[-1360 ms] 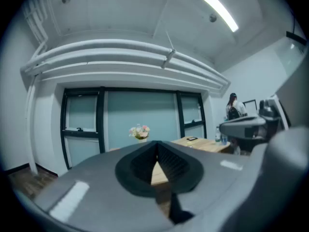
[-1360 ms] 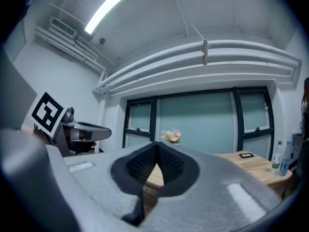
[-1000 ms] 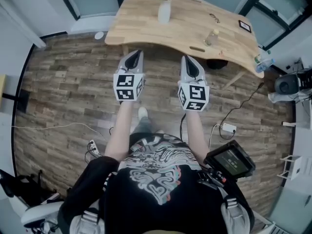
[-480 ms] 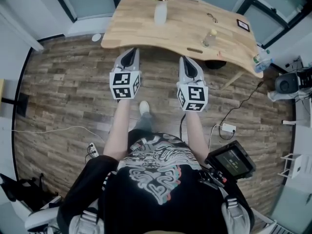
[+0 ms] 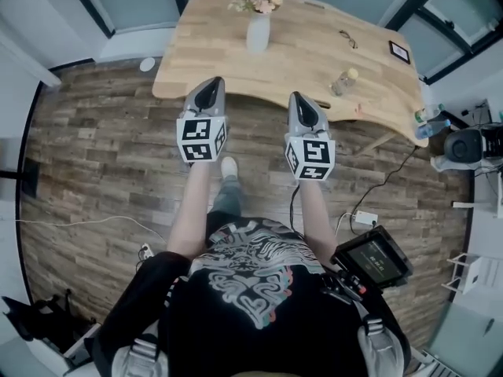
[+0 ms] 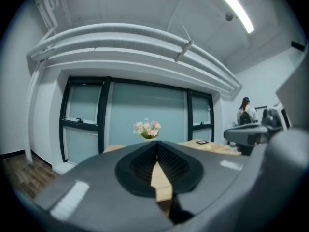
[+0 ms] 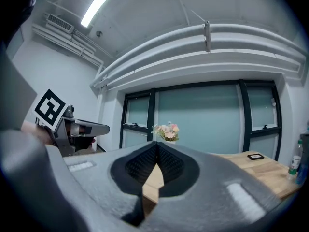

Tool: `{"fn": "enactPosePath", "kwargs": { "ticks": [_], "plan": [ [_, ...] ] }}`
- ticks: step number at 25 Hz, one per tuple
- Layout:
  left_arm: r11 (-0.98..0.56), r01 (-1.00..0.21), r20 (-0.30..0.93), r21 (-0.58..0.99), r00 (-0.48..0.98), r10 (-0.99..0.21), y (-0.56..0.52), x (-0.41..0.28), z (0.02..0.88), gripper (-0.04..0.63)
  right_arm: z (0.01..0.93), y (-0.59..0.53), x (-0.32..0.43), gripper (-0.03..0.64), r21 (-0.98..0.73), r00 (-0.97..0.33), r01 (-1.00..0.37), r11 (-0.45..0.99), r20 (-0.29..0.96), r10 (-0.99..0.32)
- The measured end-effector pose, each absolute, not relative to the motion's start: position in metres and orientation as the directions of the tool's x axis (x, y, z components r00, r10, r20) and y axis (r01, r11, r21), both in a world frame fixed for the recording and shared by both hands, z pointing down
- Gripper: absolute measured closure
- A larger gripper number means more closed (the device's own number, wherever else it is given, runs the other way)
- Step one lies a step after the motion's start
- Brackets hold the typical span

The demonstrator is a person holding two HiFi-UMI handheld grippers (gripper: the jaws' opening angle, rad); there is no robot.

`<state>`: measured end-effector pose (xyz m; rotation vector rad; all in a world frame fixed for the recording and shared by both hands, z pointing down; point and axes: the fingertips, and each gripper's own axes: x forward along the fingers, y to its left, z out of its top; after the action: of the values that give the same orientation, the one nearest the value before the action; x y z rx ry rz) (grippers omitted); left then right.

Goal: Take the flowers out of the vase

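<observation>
Black short-sleeved T-shirt point(image 5: 251, 305) with grey swirling print and red touches, beyond the T-shirt a grey tapered left gripper point(image 5: 211, 83) and right gripper point(image 5: 298, 98), black-and-white marker cubes point(image 5: 202, 138), white shoe point(image 5: 229, 167)

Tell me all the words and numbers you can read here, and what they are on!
No word or number can be read.
Black-and-white square markers on the left gripper and right gripper: patterns, not letters.
Lit screen of the black device by the person's right hip: too small to read.
The small black frame on the light wooden table: too small to read.
Swirly print on the person's black T-shirt: no letters made out.
</observation>
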<state>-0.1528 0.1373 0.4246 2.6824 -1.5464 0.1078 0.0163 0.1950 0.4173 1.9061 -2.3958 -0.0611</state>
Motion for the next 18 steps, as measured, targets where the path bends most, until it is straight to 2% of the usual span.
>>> {"fn": "enactPosePath", "kwargs": {
  "ticks": [9, 13, 18],
  "plan": [
    [-0.556, -0.831, 0.051, -0.014, 0.554, -0.831, -0.05, -0.126, 0.426, 0.606, 0.441, 0.019, 0.039, 0.618, 0.057, -0.182, -0.981, 0.188, 0.097, -0.979],
    [-0.628, -0.775, -0.046, -0.074, 0.631, -0.774, -0.095, -0.11, 0.416, 0.606, 0.455, -0.039, 0.043, 0.618, 0.039, -0.182, -0.982, 0.187, 0.108, -0.977],
    [-0.691, -0.721, -0.022, -0.046, 0.693, -0.721, -0.131, -0.095, 0.435, 0.606, 0.474, -0.079, 0.042, 0.615, 0.059, -0.189, -0.979, 0.198, 0.133, -0.973]
  ]
}}
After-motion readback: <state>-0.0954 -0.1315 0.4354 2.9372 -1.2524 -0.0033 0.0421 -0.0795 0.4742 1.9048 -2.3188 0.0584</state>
